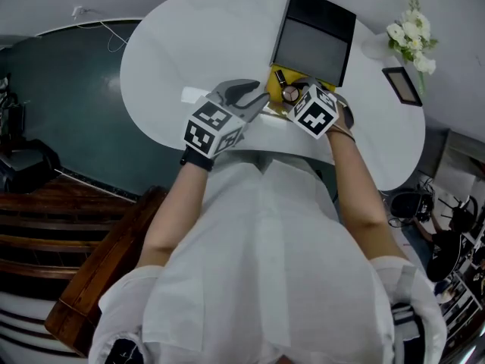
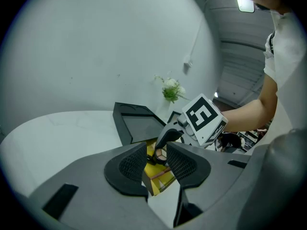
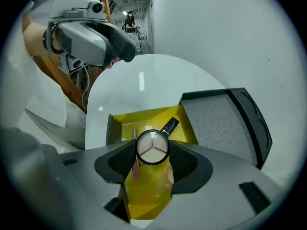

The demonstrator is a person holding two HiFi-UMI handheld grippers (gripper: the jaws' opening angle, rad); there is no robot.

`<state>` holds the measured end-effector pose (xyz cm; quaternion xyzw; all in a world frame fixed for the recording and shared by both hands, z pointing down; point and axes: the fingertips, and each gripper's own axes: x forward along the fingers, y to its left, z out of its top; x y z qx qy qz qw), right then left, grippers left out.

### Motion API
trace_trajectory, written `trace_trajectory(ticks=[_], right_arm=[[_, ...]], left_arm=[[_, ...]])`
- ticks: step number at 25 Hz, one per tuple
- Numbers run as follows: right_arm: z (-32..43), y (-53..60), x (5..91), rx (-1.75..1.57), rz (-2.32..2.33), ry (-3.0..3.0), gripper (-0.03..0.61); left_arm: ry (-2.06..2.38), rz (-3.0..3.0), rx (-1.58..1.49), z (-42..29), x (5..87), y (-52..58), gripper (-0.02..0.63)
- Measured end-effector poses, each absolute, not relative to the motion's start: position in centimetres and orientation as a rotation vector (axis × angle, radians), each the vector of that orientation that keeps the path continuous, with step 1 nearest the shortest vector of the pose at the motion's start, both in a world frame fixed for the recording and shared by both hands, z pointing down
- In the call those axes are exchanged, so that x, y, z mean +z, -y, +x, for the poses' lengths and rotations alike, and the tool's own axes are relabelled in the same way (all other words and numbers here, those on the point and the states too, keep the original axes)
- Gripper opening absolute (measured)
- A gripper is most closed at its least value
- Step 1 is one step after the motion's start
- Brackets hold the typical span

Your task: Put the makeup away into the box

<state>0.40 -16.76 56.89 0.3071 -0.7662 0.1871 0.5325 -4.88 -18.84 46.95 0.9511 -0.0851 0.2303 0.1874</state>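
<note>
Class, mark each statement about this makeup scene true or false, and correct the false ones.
1. The right gripper holds a round compact. True.
2. The box has its lid closed. False: the lid is open.
3. The box is yellow inside. True.
4. The flowers lie inside the box. False: they stand on the table, beyond the box.

yellow box's (image 3: 111,127) end under right gripper (image 3: 152,152), pink stick (image 3: 135,131) partly behind its jaw, tube (image 3: 171,124) partly behind compact (image 3: 152,145)
</note>
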Motion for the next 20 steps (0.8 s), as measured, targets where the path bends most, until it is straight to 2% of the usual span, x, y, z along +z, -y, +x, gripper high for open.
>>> trace_trajectory(ticks=[8, 20], right_arm=[[3.4, 15.1, 58.5, 0.446, 0.731, 1.804, 0.216], [3.5, 14.9, 59.8, 0.301, 0.670, 1.769, 0.216]], left_arm=[[0.228, 2.667, 0.684, -2.3, 47.5, 17.5, 0.132], [0.255, 2.659, 0.694, -0.9, 47.7, 17.1, 0.140]])
